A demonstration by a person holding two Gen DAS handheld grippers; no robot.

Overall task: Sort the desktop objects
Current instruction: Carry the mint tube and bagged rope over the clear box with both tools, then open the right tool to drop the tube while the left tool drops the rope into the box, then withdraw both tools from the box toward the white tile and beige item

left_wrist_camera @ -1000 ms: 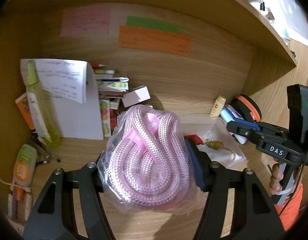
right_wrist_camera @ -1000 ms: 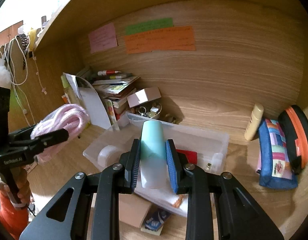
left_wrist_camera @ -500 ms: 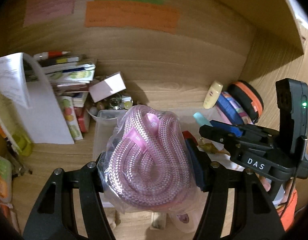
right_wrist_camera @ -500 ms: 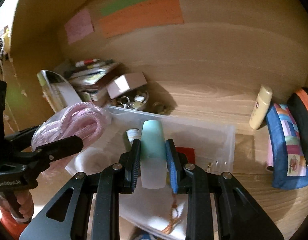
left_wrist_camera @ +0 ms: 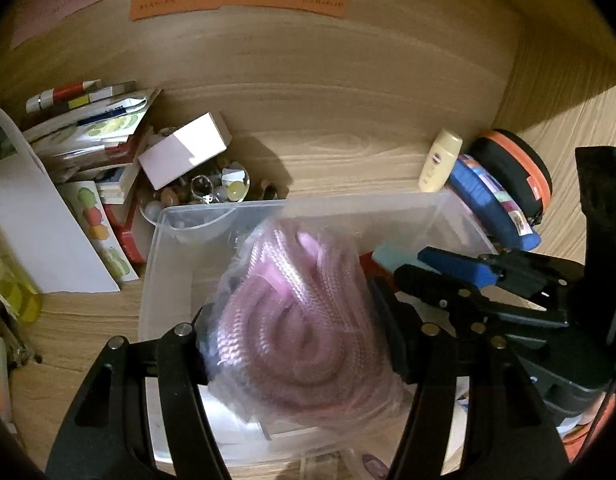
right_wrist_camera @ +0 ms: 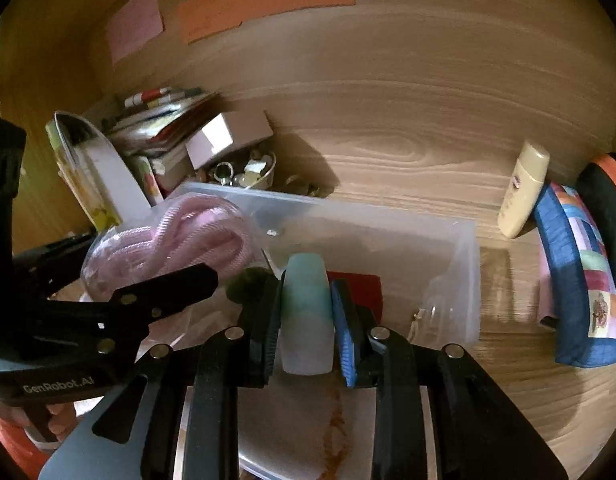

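Here your left gripper (left_wrist_camera: 295, 344) was clenched on the bagged pink rope (left_wrist_camera: 295, 320), at the centre of the left wrist frame, over the clear plastic bin (left_wrist_camera: 175, 216). Your right gripper (right_wrist_camera: 305, 320) was clamped on the mint-capped tube (right_wrist_camera: 305, 300), low in its frame's centre, above that bin, with the rope at mid-left.

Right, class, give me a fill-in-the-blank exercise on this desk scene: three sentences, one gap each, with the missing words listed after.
1. The left gripper holds a bagged coil of ____ rope.
2. The right gripper is shut on a pale ____ bottle.
3. Both held things hang over a clear plastic ____ that stands on the desk.

Missing words: pink; green; bin
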